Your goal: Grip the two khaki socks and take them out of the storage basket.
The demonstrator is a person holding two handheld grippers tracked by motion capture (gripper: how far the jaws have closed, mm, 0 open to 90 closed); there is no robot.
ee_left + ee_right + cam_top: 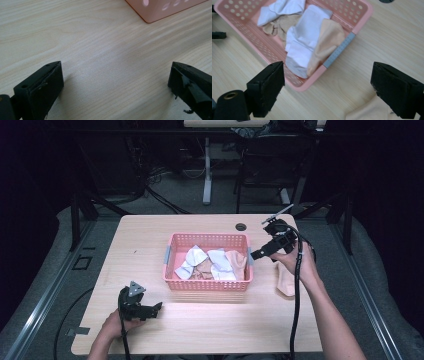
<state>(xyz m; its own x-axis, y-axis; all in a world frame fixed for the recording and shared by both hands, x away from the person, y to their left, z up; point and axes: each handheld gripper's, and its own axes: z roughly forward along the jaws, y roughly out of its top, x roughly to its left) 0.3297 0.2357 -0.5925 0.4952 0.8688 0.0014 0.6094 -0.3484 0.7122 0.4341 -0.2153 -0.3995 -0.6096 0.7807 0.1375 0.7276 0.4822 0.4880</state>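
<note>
Peach sock point(286, 281) — flat on table, right of pink basket point(207, 285).

In the high view, the peach sock on the table point(286, 281) lies partly under the person's right hand point(295, 262), so its full shape cannot be told. In the right gripper view the same sock point(367, 112) is cut off by the bottom edge and partly covered by one black jaw. The pink basket point(362, 18) runs off the top and left edges there, and the socks in the basket point(309, 40) overlap, so their number cannot be told. In the left gripper view just a blurred corner of the basket point(160, 10) enters at the top. The dark round spot point(241, 226) on the table is too small to identify.
</note>
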